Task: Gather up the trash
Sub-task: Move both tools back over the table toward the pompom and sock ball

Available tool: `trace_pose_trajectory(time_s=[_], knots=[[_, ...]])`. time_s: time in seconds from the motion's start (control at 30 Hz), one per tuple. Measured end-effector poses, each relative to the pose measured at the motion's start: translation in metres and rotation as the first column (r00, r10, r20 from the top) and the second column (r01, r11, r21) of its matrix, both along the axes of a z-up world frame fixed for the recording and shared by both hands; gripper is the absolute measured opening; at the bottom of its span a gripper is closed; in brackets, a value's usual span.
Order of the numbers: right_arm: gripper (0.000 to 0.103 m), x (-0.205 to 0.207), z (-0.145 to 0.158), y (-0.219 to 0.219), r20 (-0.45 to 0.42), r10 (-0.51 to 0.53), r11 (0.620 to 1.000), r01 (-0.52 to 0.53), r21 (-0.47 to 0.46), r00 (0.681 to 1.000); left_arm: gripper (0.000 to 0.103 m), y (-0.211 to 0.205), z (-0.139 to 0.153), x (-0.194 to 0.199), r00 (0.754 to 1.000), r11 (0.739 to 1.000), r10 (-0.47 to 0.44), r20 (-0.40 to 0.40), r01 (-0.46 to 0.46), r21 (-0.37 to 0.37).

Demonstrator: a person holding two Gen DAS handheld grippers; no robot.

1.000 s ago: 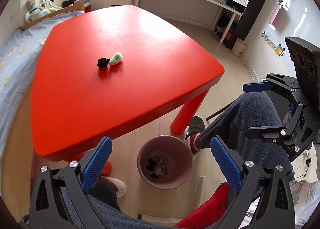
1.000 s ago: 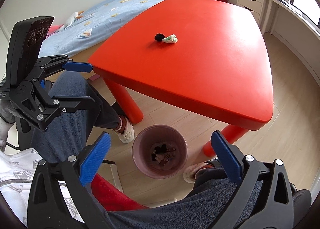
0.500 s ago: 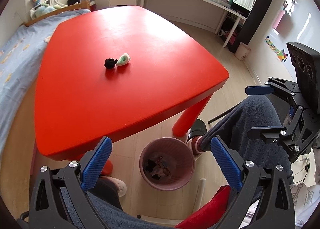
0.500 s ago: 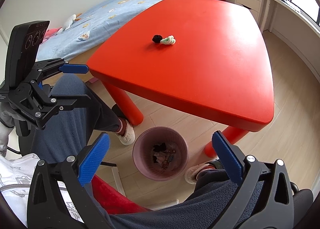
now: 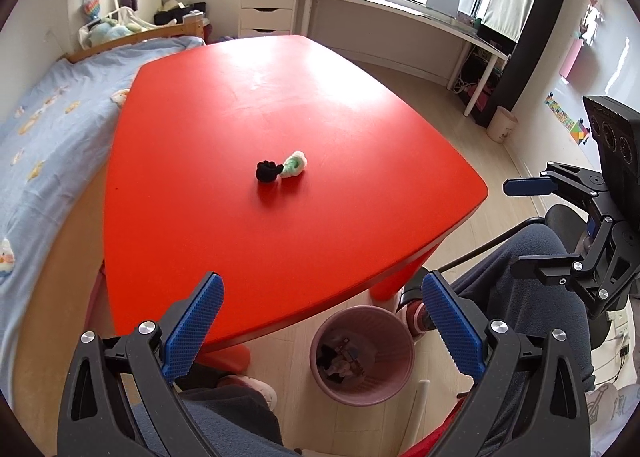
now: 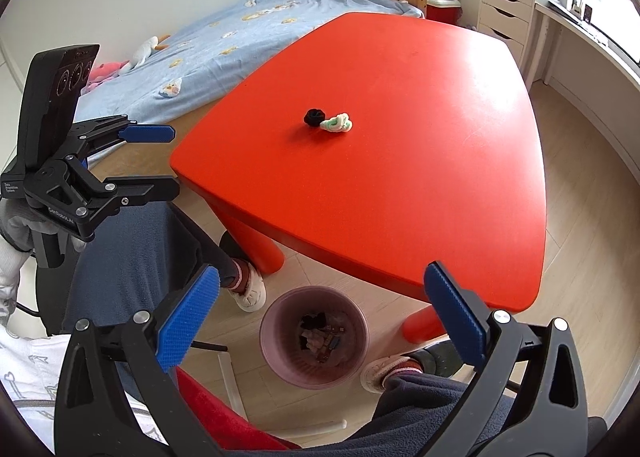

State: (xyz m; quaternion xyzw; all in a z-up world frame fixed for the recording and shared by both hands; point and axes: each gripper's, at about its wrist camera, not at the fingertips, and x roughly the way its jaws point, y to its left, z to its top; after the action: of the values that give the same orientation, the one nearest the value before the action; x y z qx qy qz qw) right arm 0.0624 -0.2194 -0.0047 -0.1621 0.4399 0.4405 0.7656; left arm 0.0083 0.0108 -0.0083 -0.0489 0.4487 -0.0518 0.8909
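The pink ribbed bin (image 5: 363, 355) on the floor holds dark scraps too jumbled to identify. Mid-counter (image 5: 240, 241), well back from the near edge, a crumpled black wad (image 5: 267, 171) touches a white-green wad (image 5: 295, 165). Left hand-held gripper (image 5: 322, 323) and right hand-held gripper (image 6: 320, 321) both gape wide, holding nothing.

Black scrap (image 5: 267, 171) touching white-green wad (image 5: 294, 164), mid-table (image 5: 320, 105).

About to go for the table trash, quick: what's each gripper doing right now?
Left gripper: open, holding nothing.
Right gripper: open, holding nothing.
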Motion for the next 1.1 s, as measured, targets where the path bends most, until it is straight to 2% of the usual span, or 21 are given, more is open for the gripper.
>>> trace_pose_trajectory(time_s=[0.47, 0.8, 1.1], knots=[[0.100, 0.054, 0.001, 0.051, 0.043, 0.042, 0.999, -0.041, -0.014, 0.998, 0.095, 0.033, -0.007, 0.050, 1.000, 0.999, 0.022, -0.019, -0.021, 0.040], [0.100, 0.094, -0.023, 0.092, 0.035, 0.061, 0.996, -0.059, -0.060, 0.998, 0.095, 0.048, -0.030, 0.085, 0.997, 0.998, 0.035, -0.065, -0.031, 0.050], [0.100, 0.119, -0.044, 0.109, 0.014, 0.060, 0.994, -0.058, -0.090, 0.998, 0.095, 0.051, -0.053, 0.107, 0.995, 0.998, 0.025, -0.094, -0.019, 0.061]])
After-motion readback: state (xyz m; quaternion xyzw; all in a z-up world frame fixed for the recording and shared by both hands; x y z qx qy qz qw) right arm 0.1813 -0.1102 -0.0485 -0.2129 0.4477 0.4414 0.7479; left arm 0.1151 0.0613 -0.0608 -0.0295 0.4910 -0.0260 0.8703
